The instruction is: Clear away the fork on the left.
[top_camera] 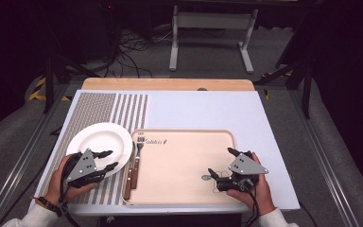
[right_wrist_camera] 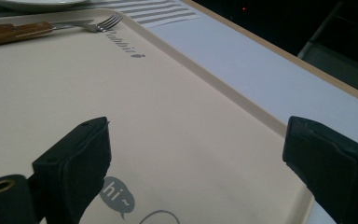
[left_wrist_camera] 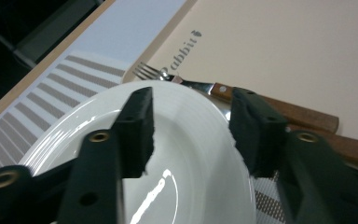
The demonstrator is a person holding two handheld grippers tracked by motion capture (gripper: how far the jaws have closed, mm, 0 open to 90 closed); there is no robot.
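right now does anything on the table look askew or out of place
Slightly: the white plate sits on the placemat with its right rim over the tray's left edge, next to the fork. Nothing looks spilled or broken.

The white plate (left_wrist_camera: 200, 154) looks like glazed ceramic, glossy, with bright streaks of reflected light on its smooth well; the fork (left_wrist_camera: 177, 78) has a shiny metal head and neck and a reddish-brown wooden handle with visible grain and a dull sheen; the tray (right_wrist_camera: 177, 116) is beige, matt and smooth, plastic by its look, with grey print on it; the mat (top_camera: 208, 109) under it looks like pale matt cloth with woven grey stripes at one end; the desk (top_camera: 168, 84) edge is light wood; the left tool (left_wrist_camera: 191, 126) has matt black pads, faintly rough at the edges.
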